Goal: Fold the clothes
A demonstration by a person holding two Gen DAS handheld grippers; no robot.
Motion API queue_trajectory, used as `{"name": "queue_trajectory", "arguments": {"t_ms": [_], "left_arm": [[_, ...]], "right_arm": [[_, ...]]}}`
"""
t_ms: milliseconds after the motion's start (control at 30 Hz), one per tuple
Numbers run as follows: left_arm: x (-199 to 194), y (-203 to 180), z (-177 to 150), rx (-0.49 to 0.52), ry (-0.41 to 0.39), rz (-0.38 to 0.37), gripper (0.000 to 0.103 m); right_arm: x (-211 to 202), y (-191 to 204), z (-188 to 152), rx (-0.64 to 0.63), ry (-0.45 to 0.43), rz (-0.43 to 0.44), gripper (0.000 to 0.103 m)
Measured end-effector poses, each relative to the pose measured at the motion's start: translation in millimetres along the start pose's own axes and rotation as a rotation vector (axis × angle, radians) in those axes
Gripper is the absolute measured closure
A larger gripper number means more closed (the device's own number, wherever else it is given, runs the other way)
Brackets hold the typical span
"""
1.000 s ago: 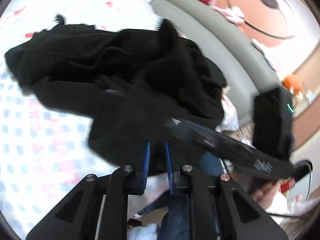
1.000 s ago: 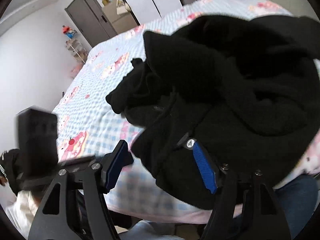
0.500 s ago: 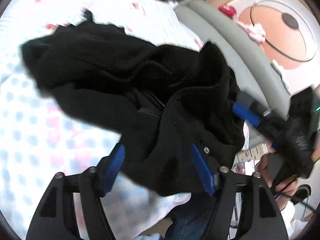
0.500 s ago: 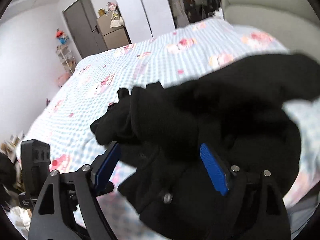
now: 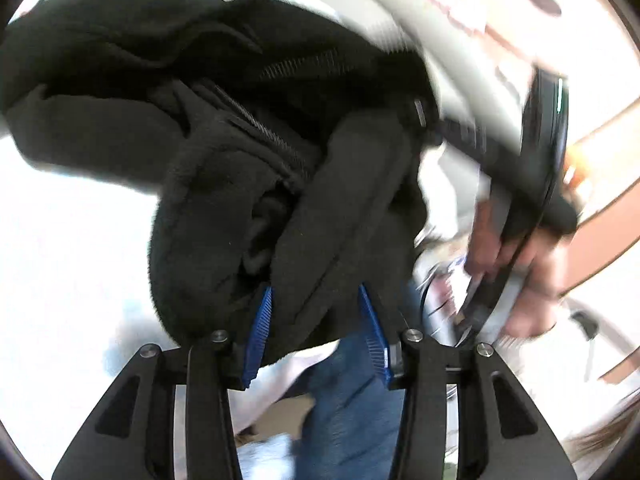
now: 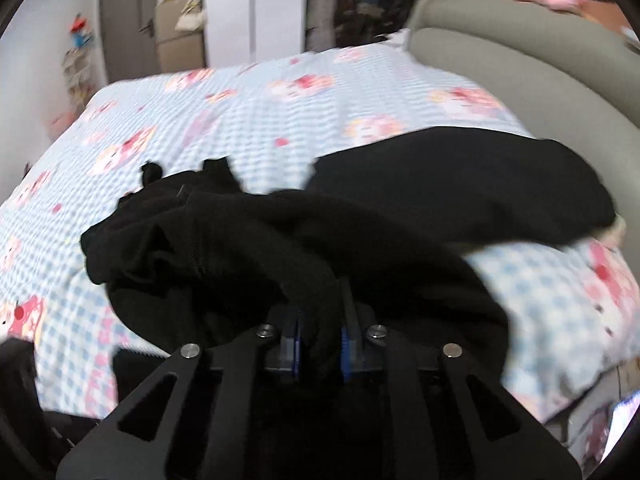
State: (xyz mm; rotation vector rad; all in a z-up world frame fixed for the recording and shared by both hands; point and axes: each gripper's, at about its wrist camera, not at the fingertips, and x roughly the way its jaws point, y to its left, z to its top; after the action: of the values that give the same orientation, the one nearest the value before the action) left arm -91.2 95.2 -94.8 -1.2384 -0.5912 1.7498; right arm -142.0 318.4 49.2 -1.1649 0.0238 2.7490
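Left wrist view: black fleece jacket (image 5: 224, 128), crumpled in thick folds, zipper teeth (image 5: 264, 132) running diagonally across the middle; nap is soft and matte. It fills the frame from 9 o'clock round to 1 o'clock, and its lower hem hangs down into the left gripper (image 5: 316, 336). Jaws stand apart, blue pads (image 5: 258, 332) visible on both sides, a fold of hem lying between them and touching the left-hand pad; the pads are not pressed together on it. At 3 o'clock a hand (image 5: 516, 248) holds the other gripper's black body (image 5: 540, 152), motion-blurred. Blue jeans (image 5: 352, 400) show at 6 o'clock below the jaws. The surface under the jacket is blown out white here, so no pattern readable. Right wrist view: the same jacket (image 6: 280, 240) appears as a flat black mass without visible zipper, spread from 9 o'clock to 3 o'clock over a blue-checked bedsheet (image 6: 280, 100) with pink prints, which this view alone shows clearly. A grey headboard (image 6: 520, 52) curves at 1 to 2 o'clock; a door (image 6: 120, 16) and white wardrobe stand at 11 to 12 o'clock. The right gripper (image 6: 320, 344) has its jaws drawn close, clamped on a rolled ridge of the jacket that rises straight from between the blue pads toward 12 o'clock.
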Motion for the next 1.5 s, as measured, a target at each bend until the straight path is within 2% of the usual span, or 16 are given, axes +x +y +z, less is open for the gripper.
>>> {"name": "queue_trajectory", "arguments": {"t_ms": [100, 233, 500, 567, 633, 733, 833, 933, 1000, 1167, 1267, 1300, 1367, 1400, 1433, 1500], "left_arm": [[-33.2, 3.9, 2.1, -0.076, -0.121, 0.057, 0.056], [-52.9, 9.0, 24.1, -0.17, -0.223, 0.194, 0.027], [49.1, 23.4, 41.1, -0.272, 0.044, 0.199, 0.024], [57.3, 24.5, 30.1, -0.28, 0.062, 0.18, 0.029], [56.2, 17.4, 27.1, -0.243, 0.042, 0.205, 0.053], [50.7, 2.6, 22.2, -0.164, 0.014, 0.272, 0.063], [40.8, -9.8, 15.1, -0.126, 0.011, 0.275, 0.072], [36.3, -13.0, 8.8, -0.125, 0.044, 0.246, 0.073], [41.8, -7.7, 3.5, -0.157, 0.088, 0.233, 0.066], [45.1, 17.5, -1.4, -0.319, 0.087, 0.151, 0.038], [50.3, 29.4, 1.3, -0.383, 0.111, 0.086, 0.029], [51.4, 30.3, 3.4, -0.392, 0.116, 0.074, 0.028], [50.2, 28.9, 8.6, -0.408, 0.112, 0.055, 0.048], [49.5, 28.1, 11.3, -0.416, 0.109, 0.046, 0.07], [45.4, 23.1, 16.9, -0.398, 0.092, 0.059, 0.08], [18.0, -4.2, 42.5, -0.303, 0.005, 0.098, 0.084]], "right_arm": [[-18.6, -27.1, -22.6, 0.07, 0.003, -0.025, 0.094], [-32.0, -46.0, -51.0, 0.133, 0.006, -0.026, 0.094], [-38.3, -61.3, -70.0, 0.191, 0.0, 0.056, 0.094], [-35.6, -62.2, -71.7, 0.202, 0.01, 0.079, 0.094], [-32.9, -63.2, -73.4, 0.214, 0.021, 0.101, 0.092], [-28.8, -64.6, -75.9, 0.231, 0.037, 0.134, 0.074], [-24.2, -65.3, -77.5, 0.246, 0.053, 0.164, 0.067], [-16.7, -59.1, -72.7, 0.248, 0.056, 0.183, 0.047], [-5.8, -51.7, -68.6, 0.241, 0.067, 0.205, 0.031], [37.8, -35.2, -70.7, 0.234, 0.173, 0.149, 0.025], [33.3, -35.5, -67.9, 0.22, 0.14, 0.15, 0.029], [31.8, -35.6, -66.9, 0.216, 0.129, 0.15, 0.044], [28.9, -35.8, -65.0, 0.206, 0.107, 0.151, 0.074], [27.4, -35.9, -64.1, 0.202, 0.096, 0.151, 0.082], [25.9, -36.0, -63.2, 0.197, 0.085, 0.151, 0.085], [11.2, -43.8, -54.3, 0.218, 0.027, 0.149, 0.093]]}}
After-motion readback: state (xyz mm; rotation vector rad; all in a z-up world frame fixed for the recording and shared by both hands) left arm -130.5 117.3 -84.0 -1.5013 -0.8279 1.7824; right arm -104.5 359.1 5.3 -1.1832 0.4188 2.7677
